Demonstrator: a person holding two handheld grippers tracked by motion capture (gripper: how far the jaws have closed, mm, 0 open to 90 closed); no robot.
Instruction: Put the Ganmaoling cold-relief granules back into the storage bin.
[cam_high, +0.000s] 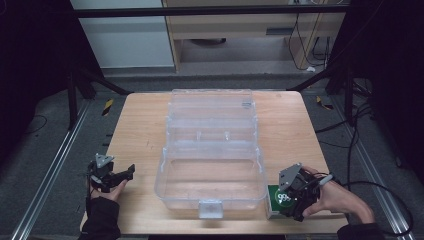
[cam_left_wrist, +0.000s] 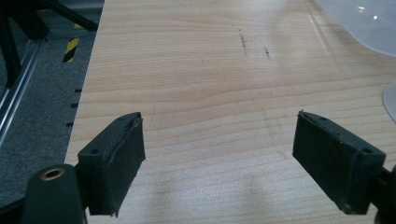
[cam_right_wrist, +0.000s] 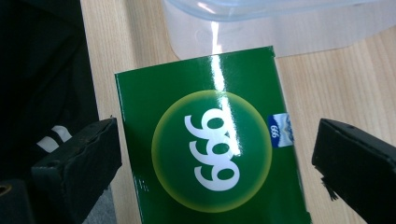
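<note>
Wooden table (cam_high: 140, 130); right gripper (cam_right_wrist: 215, 154) jaws wide, straddling green box (cam_right_wrist: 210, 149); left gripper (cam_left_wrist: 219, 154) wide, empty.

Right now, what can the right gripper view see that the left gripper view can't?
The right gripper view has a green box with white 999 printed on it, lying between that gripper's open fingers. The left gripper view has bare table between its open fingers, plus grey floor beside the table. Both catch an edge of the clear plastic case.

green box (cam_right_wrist: 212, 154) cut off at bottom edge, half hidden under right hand-held gripper (cam_high: 295, 197)
</note>
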